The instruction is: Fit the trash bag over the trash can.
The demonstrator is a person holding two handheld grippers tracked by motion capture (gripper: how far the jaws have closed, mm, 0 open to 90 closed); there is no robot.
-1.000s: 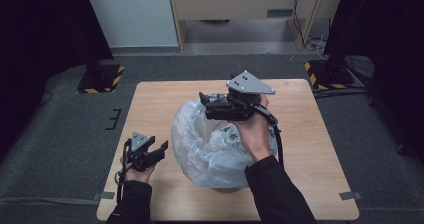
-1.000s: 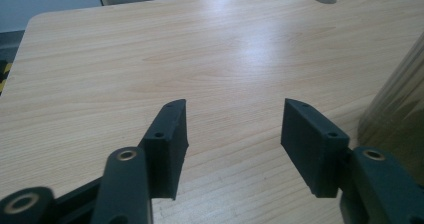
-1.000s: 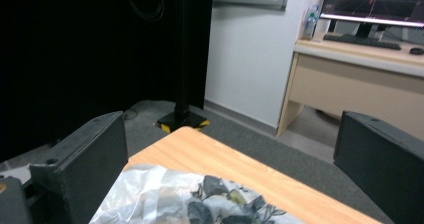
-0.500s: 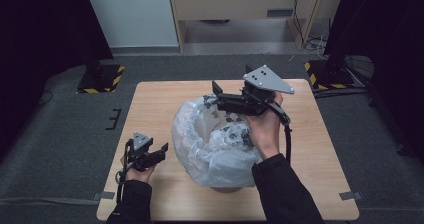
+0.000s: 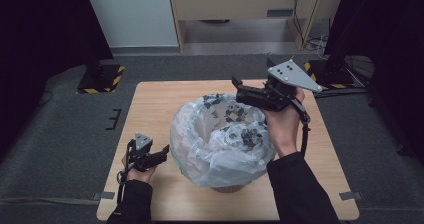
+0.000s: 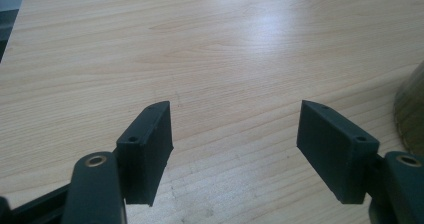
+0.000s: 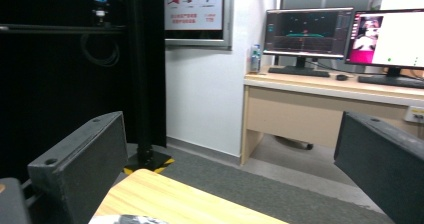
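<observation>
Left gripper [image 5: 161, 154]: low at the near left of the table [image 5: 150, 109], just beside the near left side of the bag. Its jaws have just been opening and stand wide apart, with only bare wood between them in the left gripper view [image 6: 235, 134].
Right gripper [image 5: 239, 88]: lifted above the far right rim of the bag, pointing left and a little far. The jaws are spread wide and hold nothing; in the right gripper view [image 7: 230, 169] only the room is between them.
Bag [image 5: 220, 144]: a clear plastic liner with a dark printed pattern, pulled over a round bin [image 5: 230, 188] in the middle of the table. Its mouth is open upward and its skirt hangs loose and wrinkled over the sides.
How it will handle: I judge the film light, soft and rather slippery; it gives no resistance and may tear if pulled hard. The bin under it looks light too, so it may slide.
Where to take hold: best at the folded rim, where the film is gathered, pinching a fold between the pads.
Left hand pose: the forearm lies low, the gripper nearly level and aimed at the bin.
Right hand pose: the wrist is raised, the palm toward the bag, the grey plate on top.
</observation>
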